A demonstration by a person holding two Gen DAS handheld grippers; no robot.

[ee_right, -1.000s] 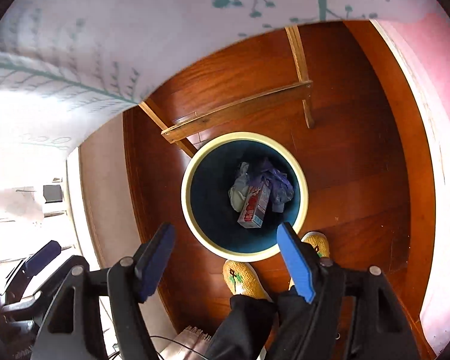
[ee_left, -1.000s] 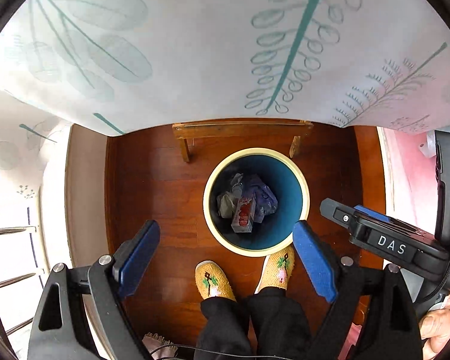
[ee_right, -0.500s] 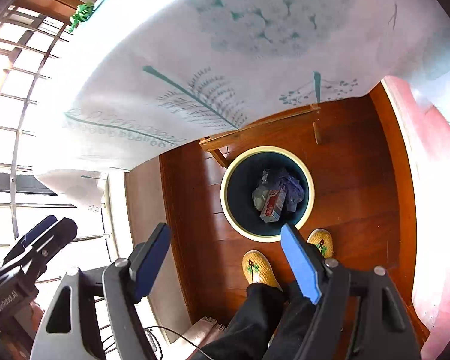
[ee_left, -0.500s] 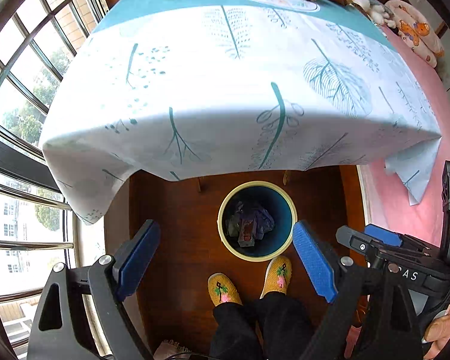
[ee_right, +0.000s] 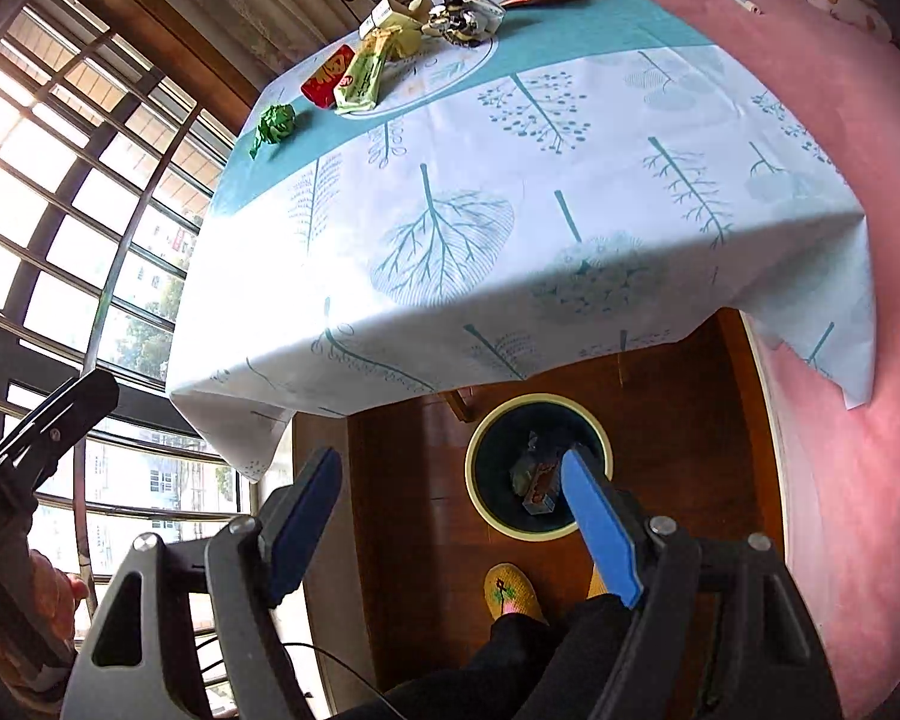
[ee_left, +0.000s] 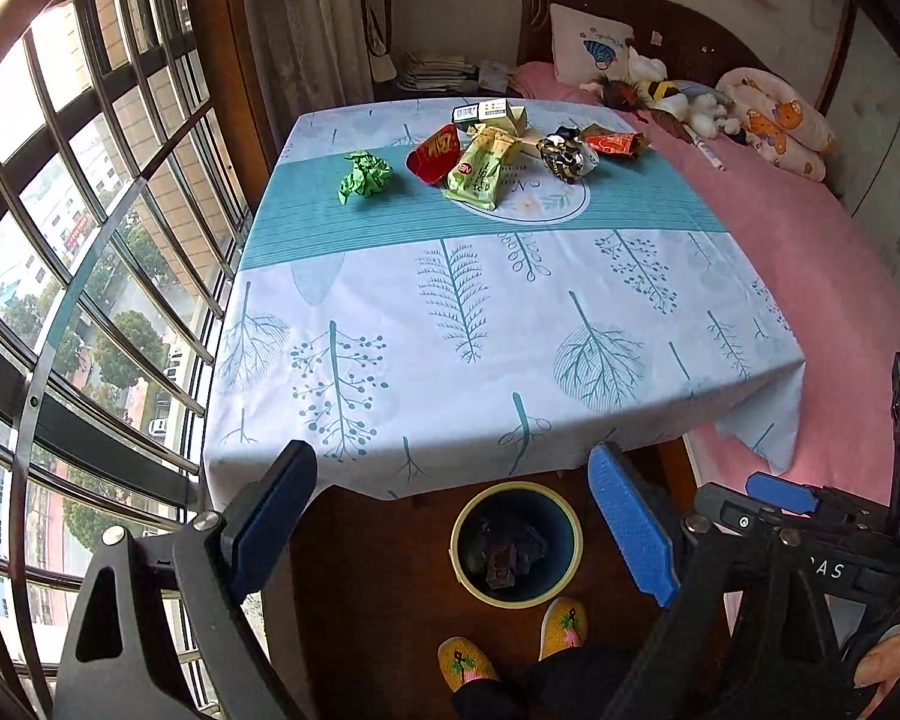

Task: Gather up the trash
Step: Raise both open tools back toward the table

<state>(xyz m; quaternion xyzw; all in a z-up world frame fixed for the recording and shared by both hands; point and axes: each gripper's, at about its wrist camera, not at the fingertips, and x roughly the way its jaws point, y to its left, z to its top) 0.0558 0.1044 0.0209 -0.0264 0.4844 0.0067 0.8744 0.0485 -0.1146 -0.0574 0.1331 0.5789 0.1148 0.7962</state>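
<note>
Wrappers [ee_left: 480, 171] and a green paper ball [ee_left: 365, 174] lie at the table's [ee_left: 450, 330] far end; the bin [ee_left: 516, 543] (already holding trash) stands below its near edge; left gripper [ee_left: 450, 534] and right gripper [ee_right: 450, 516] both gape, empty.

Left gripper [ee_left: 450, 516] and right gripper [ee_right: 450, 516] both point steeply downward, jaws wide apart, holding nothing.

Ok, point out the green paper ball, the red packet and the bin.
green paper ball [ee_left: 365, 175], left wrist view, middle of the crumpled wad.
red packet [ee_left: 433, 153], left wrist view, centre of its printed face.
bin [ee_left: 459, 525], left wrist view, left side of the cream rim.
</note>
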